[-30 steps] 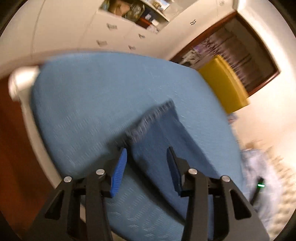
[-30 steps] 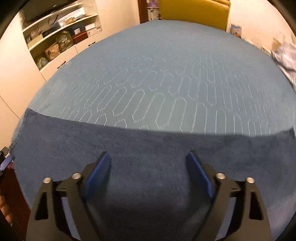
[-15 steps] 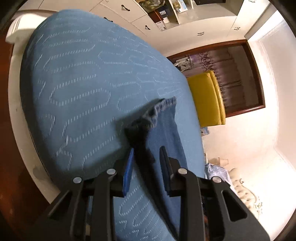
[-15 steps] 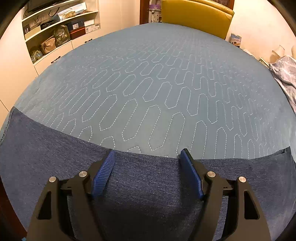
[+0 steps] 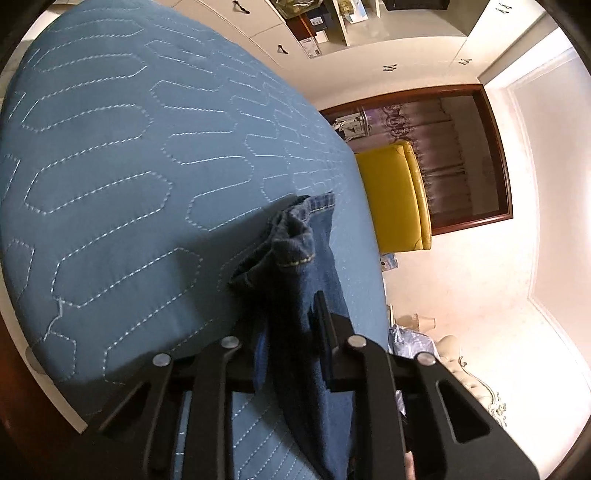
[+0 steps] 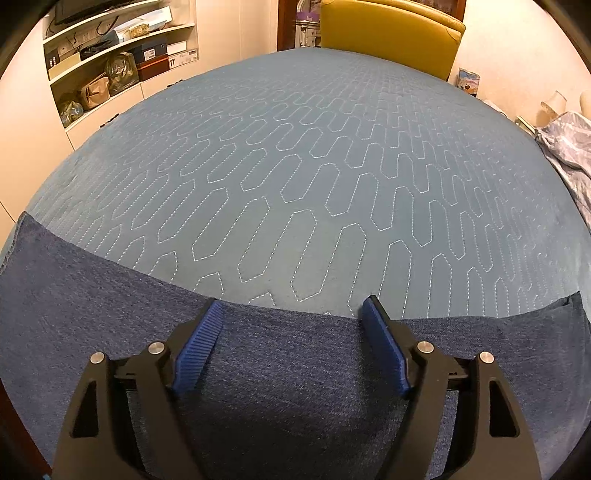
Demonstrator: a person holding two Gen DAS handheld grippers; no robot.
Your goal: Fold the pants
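while left gripper (image 5: 290,332) pinches the jeans (image 5: 310,295) at the hem end, right gripper (image 6: 291,347) hovers wide open over mid-leg; jeans' long axis runs crosswise along the quilt's (image 6: 314,166) near edge.

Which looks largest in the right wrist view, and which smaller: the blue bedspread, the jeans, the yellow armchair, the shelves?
1. Blue bedspread, filling most of the view.
2. Jeans, though they lie nearest the camera, which enlarges them.
3. Yellow armchair and shelves: they look about alike, both far and partly cut off, so I do not rank them.
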